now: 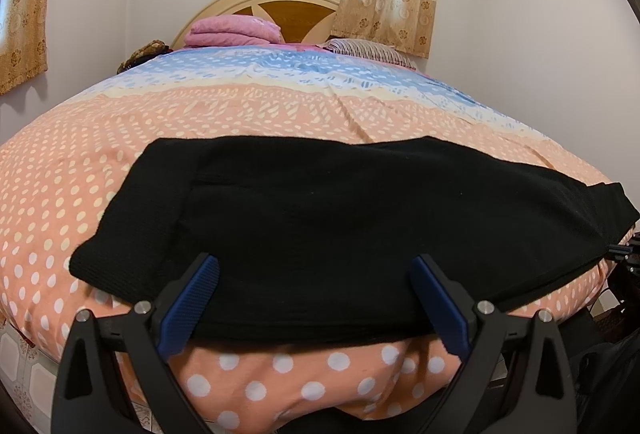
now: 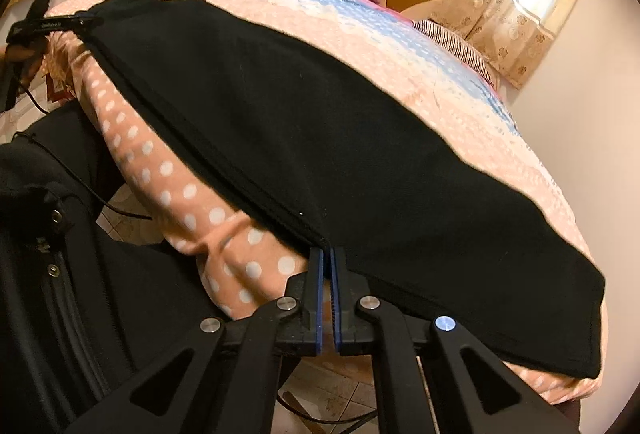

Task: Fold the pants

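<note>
Black pants (image 1: 320, 202) lie folded lengthways across the near edge of a bed, stretching from left to right. My left gripper (image 1: 314, 262) is open wide over their near hem, with the cloth lying between its blue pads (image 1: 204, 282) and neither pad pressing on it. In the right wrist view the pants (image 2: 320, 114) run off to the upper left. There my right gripper (image 2: 325, 252) is shut on their near edge, which is pinched at the fingertips. The left gripper (image 2: 52, 24) shows small at the pants' far end.
The bed has a peach cover with white dots (image 1: 280, 106). A folded pink blanket (image 1: 236, 30) and a striped pillow (image 1: 368, 50) lie by the headboard. The person's black jacket (image 2: 60, 234) is close on the left, with tiled floor (image 2: 340, 394) below.
</note>
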Motion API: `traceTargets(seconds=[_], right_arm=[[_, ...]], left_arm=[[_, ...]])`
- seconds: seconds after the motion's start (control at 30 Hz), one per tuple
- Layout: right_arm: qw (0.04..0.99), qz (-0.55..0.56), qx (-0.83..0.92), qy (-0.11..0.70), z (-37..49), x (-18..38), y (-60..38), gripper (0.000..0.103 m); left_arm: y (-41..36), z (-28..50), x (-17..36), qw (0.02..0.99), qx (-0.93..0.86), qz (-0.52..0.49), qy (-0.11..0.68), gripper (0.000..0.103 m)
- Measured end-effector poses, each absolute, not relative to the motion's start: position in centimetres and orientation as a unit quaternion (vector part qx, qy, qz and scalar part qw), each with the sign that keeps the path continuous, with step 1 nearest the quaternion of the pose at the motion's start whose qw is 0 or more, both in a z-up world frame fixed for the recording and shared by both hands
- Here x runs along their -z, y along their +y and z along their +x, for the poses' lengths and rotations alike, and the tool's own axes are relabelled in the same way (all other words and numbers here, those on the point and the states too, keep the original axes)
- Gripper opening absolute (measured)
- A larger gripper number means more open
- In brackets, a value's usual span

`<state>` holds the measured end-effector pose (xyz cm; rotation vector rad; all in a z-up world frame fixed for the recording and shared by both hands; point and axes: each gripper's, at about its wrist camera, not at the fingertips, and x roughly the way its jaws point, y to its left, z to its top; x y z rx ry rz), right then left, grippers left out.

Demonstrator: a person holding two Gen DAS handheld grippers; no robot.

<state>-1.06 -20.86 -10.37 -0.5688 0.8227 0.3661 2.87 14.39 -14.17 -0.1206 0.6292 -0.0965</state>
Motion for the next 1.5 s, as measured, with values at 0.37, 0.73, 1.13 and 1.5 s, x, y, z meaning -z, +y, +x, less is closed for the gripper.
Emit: traceTargets(seconds=[0.37, 0.73, 1.13, 1.5], right_arm=[[0.88, -0.241, -0.136, 0.385, -1.5, 7.8, -23.6, 0.004], [0.873, -0.204, -0.079, 0.435, 0.3, 8.7, -27.0, 0.004], [0.873, -0.128, -0.258, 0.393, 6.8, 2.1, -18.4, 0.064], [0.815, -0.024, -0.366, 0.447, 17.5, 2.6, -6.3, 0.064]], left_arm=[[12.7, 2.5, 12.1, 0.953, 0.081, -0.051, 0.287, 0.099], [11.4, 2.9, 14.1, 0.94, 0.096, -0.023, 0.327, 0.1], [15.8, 3.5, 11.7, 0.955, 0.034, -0.073, 0.285, 0.103], [14.3, 4.0, 14.4, 0.942, 0.038, -0.006, 0.332, 0.103]])
